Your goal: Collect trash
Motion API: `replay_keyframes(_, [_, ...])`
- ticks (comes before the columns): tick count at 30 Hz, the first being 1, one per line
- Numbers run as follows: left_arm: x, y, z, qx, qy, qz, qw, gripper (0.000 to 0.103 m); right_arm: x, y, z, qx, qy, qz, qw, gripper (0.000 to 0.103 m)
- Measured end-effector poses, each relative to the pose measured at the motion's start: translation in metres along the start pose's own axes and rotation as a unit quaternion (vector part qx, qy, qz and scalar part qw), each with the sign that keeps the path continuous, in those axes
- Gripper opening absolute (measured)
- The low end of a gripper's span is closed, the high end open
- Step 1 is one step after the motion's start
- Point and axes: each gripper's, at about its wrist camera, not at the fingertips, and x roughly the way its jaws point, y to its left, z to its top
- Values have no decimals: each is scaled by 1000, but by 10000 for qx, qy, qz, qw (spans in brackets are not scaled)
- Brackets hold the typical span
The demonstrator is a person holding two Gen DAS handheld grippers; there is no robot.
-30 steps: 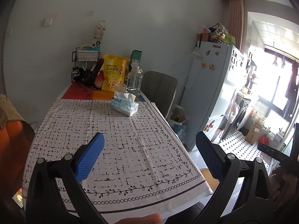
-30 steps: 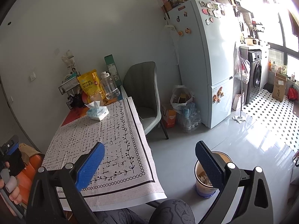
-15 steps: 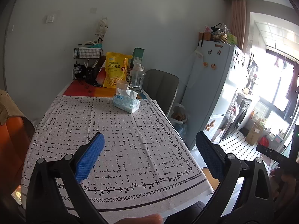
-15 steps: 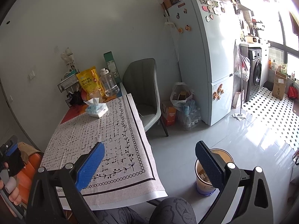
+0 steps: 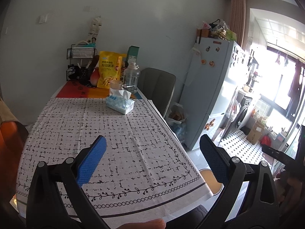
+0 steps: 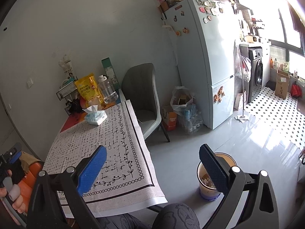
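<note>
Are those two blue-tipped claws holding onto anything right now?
No. The left gripper and the right gripper are both open, with nothing between their fingers. Only the tablecloth and floor show through the gaps.

Trash bin (image 6: pixel 207 187): round, cream body, blue base, upright on the floor. Open top; scraps of trash inside. Located behind the right-hand jaw of the right gripper, partly hidden by it.

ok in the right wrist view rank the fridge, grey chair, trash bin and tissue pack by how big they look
1. fridge, clearly largest
2. grey chair
3. trash bin, though it sits much nearer the camera and is partly hidden by the right tongs, so its rank is unsure
4. tissue pack, smallest
</note>
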Motion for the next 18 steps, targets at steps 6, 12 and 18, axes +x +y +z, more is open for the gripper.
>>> replay_keyframes(6, [9,-13,0,55,-22,-5,10000,97,7,-13,-7,123,63,-116,9998,95])
replay_keyframes(12, [21,-23,5,179,34,-96,9998,97,15,-24,-11,263,124,-231,9993,95])
replay_keyframes(18, [46,-11,4,93,218,-92,9997,97,26,-27,-11,317,105,-290,9990,95])
